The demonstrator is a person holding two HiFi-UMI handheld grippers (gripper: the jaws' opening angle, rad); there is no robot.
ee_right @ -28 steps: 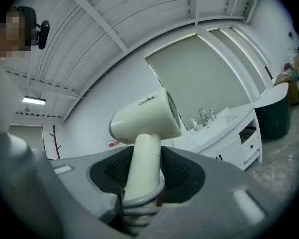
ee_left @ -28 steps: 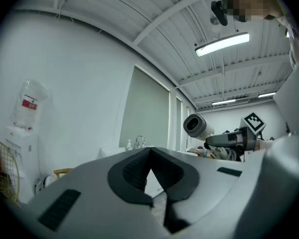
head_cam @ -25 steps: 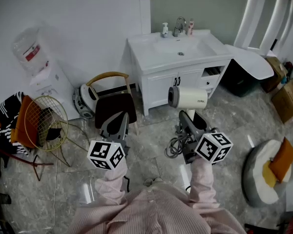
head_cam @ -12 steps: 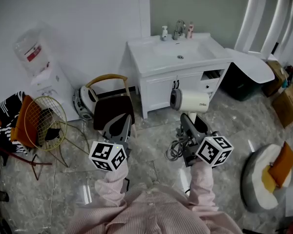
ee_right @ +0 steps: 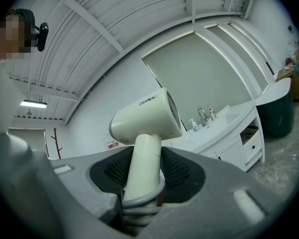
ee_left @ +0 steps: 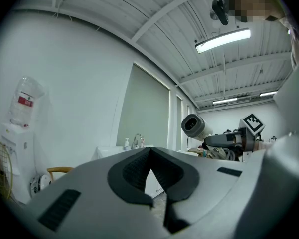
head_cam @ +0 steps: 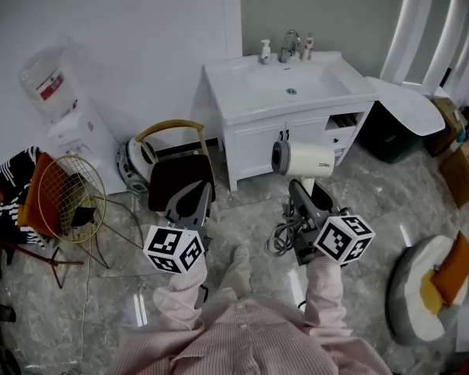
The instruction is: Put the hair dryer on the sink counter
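Here, the right tool [head_cam: 302,186] clamps the hair dryer [head_cam: 303,159] upright; left tool [head_cam: 192,191] closed, empty.

I see a cream hair dryer [head_cam: 303,159] with a grey back ring, and a white sink tabletop [head_cam: 236,106]. The sleeves [head_cam: 326,287] are pink with fine stripes, and the floor [head_cam: 242,217] is grey and marble-veined.

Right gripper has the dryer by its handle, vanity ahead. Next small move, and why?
Probably carry the right gripper forward toward the bare sink counter left of the basin. The hair dryer is clamped by its handle between the fingers but hangs over the floor, short of the vanity front.
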